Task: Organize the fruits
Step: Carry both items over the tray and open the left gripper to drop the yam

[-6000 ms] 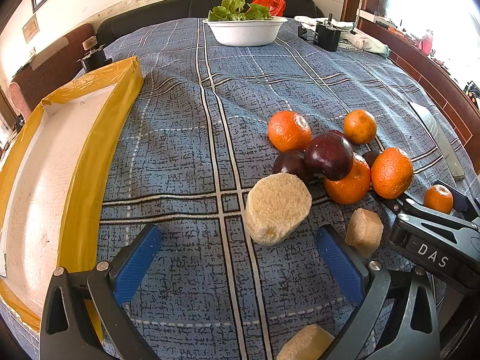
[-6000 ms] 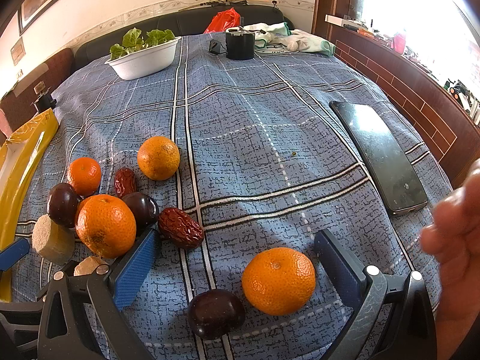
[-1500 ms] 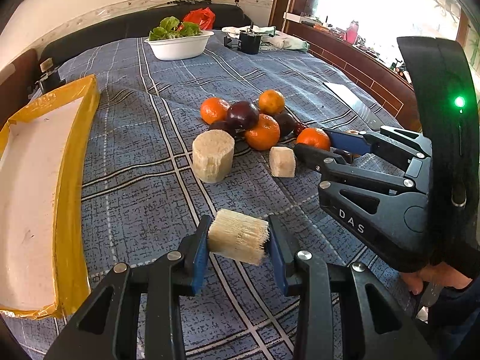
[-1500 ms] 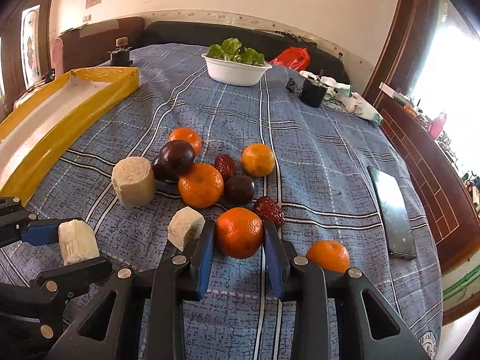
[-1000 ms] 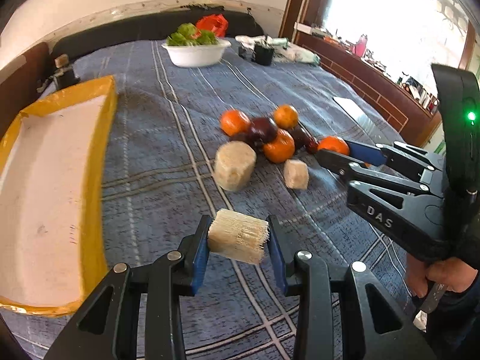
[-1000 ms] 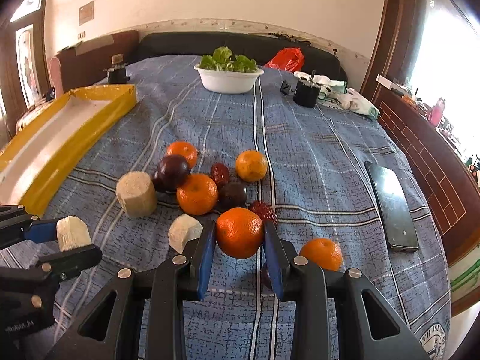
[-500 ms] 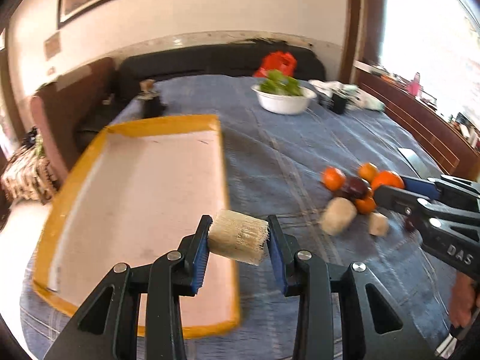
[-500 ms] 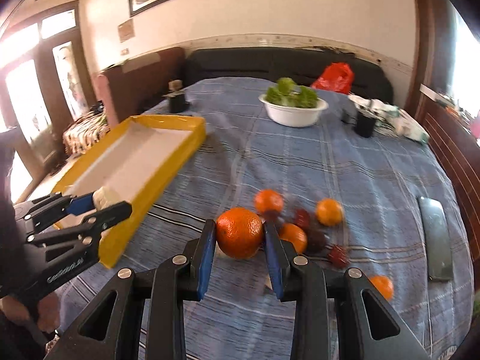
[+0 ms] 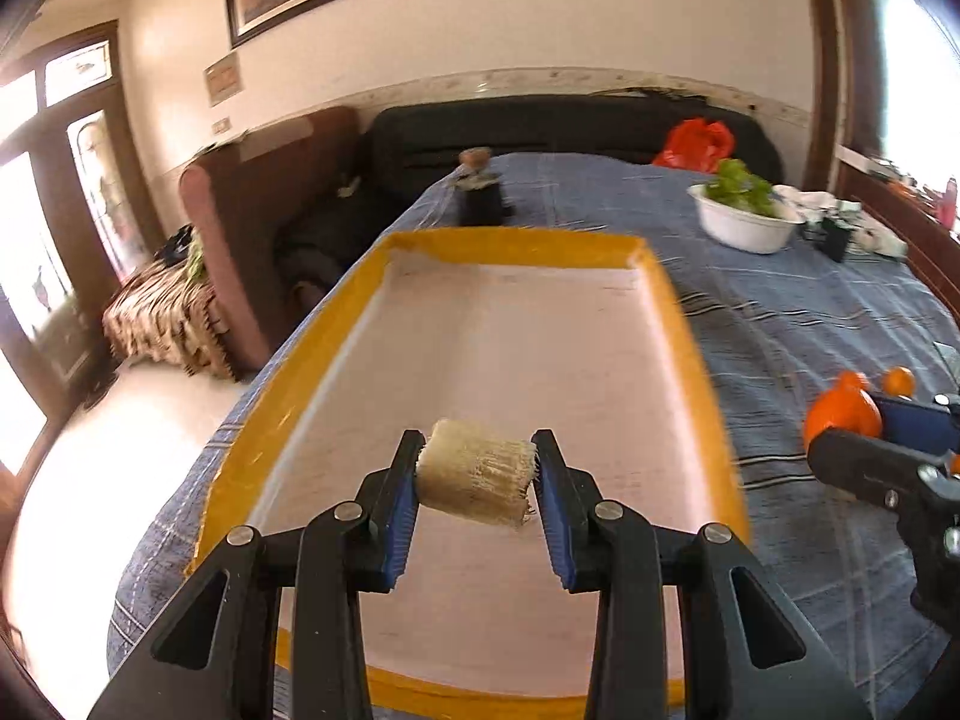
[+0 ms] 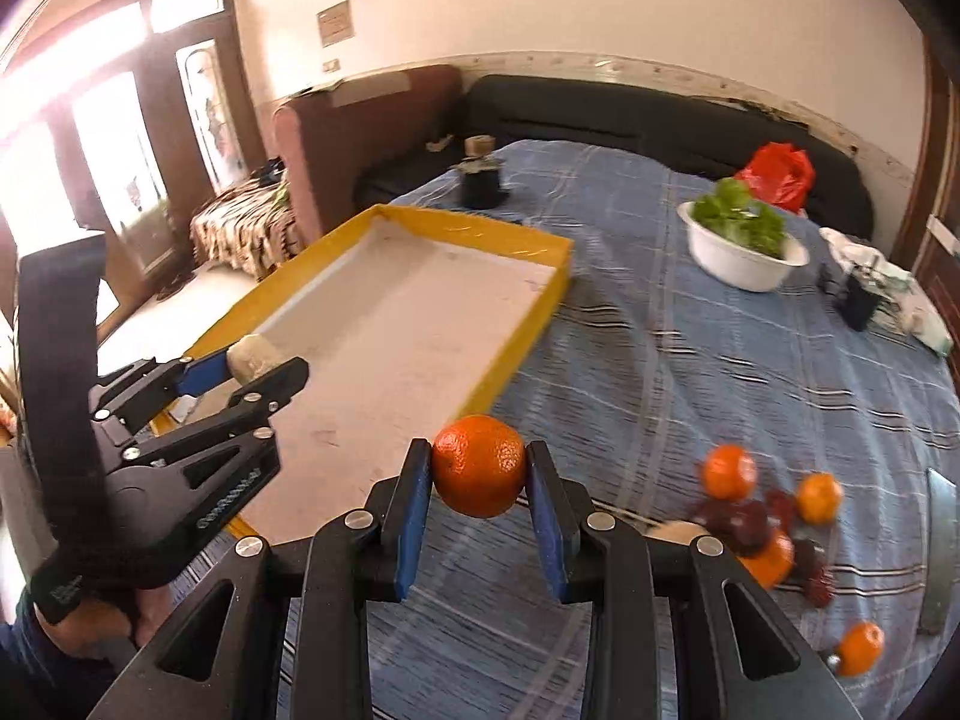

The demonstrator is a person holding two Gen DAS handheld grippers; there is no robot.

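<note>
Both grippers carry a load. Nearest in the left wrist view, the left gripper [image 9: 477, 483] has its blue-padded jaws closed on a pale, fibrous cylindrical chunk [image 9: 476, 479], held above the near half of the shallow yellow-rimmed tray with a white floor [image 9: 699, 372]. Nearest in the right wrist view, the right gripper [image 10: 479, 477] clamps a round orange mandarin [image 10: 479, 465] between its blue pads, in the air above the blue checked cloth-covered table [image 10: 708, 360], just off the tray's [image 10: 516, 354] near right corner. To its left in that view, the left gripper [image 10: 252, 363] shows from the side with the pale chunk [image 10: 255, 357] over the tray.

Further right on the table lies the blurred heap of remaining fruit [image 10: 762, 522]: several mandarins and dark red plums lying together, with one small mandarin [image 10: 861, 648] apart near the table edge. Beyond the tray stands a small black object [image 9: 483, 204]. Towards the far right sits a white bowl of green lettuce leaves [image 10: 741, 243], and a red plastic bag [image 10: 777, 177] lies behind it against the dark sofa [image 9: 540, 132].
</note>
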